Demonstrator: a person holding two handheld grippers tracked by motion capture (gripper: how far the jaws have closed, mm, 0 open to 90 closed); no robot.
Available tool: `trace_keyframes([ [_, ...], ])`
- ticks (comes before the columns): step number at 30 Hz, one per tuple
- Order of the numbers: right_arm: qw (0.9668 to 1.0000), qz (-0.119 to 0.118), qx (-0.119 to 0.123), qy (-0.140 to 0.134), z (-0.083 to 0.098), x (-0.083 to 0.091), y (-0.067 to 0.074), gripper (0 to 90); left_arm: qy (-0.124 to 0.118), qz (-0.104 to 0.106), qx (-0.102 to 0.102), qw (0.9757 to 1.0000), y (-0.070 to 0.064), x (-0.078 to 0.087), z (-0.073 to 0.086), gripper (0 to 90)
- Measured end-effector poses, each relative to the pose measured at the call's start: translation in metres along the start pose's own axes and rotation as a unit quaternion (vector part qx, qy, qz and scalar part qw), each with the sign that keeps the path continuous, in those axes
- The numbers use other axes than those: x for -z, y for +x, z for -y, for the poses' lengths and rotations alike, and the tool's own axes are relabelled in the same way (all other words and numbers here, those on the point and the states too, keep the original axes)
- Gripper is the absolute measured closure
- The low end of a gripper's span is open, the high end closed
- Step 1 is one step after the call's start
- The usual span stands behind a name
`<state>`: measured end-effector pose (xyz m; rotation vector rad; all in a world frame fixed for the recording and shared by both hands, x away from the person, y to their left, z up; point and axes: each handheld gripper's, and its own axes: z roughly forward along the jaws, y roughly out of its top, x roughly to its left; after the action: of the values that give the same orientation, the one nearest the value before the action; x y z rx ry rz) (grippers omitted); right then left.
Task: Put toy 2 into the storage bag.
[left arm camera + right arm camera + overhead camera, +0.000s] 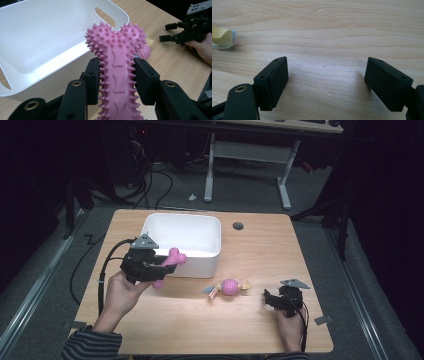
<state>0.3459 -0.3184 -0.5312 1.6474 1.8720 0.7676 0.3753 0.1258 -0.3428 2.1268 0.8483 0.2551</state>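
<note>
Count: 1 white bin, 1 pink spiky bone toy, 1 pink ball toy w/ yellow and blue end bits, 2 grippers, all on or over 1 wooden tabletop.

Left gripper is held above the tabletop at the bin's near-left corner. In the left gripper view its fingers are clamped on the bone toy's shaft, one pad each side, spikes squashed against them. Bone's long axis runs along the fingers, straight out from the gripper; the two-lobed knob end sticks out past the pads toward the bin rim, the other end runs back between the fingers and hangs out below in the high view. Seen from above the bone lies diagonal, knob end up and to the right, over the bin's near wall.

Bin sits on the far-left part of the tabletop, long side left-right, cut-out handle in the end walls; nothing seen inside.

Ball toy lies on the tabletop betw. the two grippers, near the front of the bin, its axis roughly left-right.

Right gripper sits low at the near-right of the tabletop, pointing left toward the ball toy. Its fingers are spread wide apart w/ bare wood between; a yellow scrap w/ blue edge shows at the far left of the right gripper view.
</note>
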Motion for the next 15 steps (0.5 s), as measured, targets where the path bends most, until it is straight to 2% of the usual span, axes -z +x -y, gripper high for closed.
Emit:
trace_keyframes([
  [7, 1.0, 0.0, 0.0, 0.0, 0.0, 0.0, 0.0, 19.3, -0.004, -0.005, -0.004, 1.0, 0.004, 0.001, -0.012, 59.2],
  [15, 1.0, 0.0, 0.0, 0.0, 0.0, 0.0, 0.0, 19.3, 0.009, -0.006, -0.006, 0.9999, 0.008, -0.003, -0.021, 59.2],
])
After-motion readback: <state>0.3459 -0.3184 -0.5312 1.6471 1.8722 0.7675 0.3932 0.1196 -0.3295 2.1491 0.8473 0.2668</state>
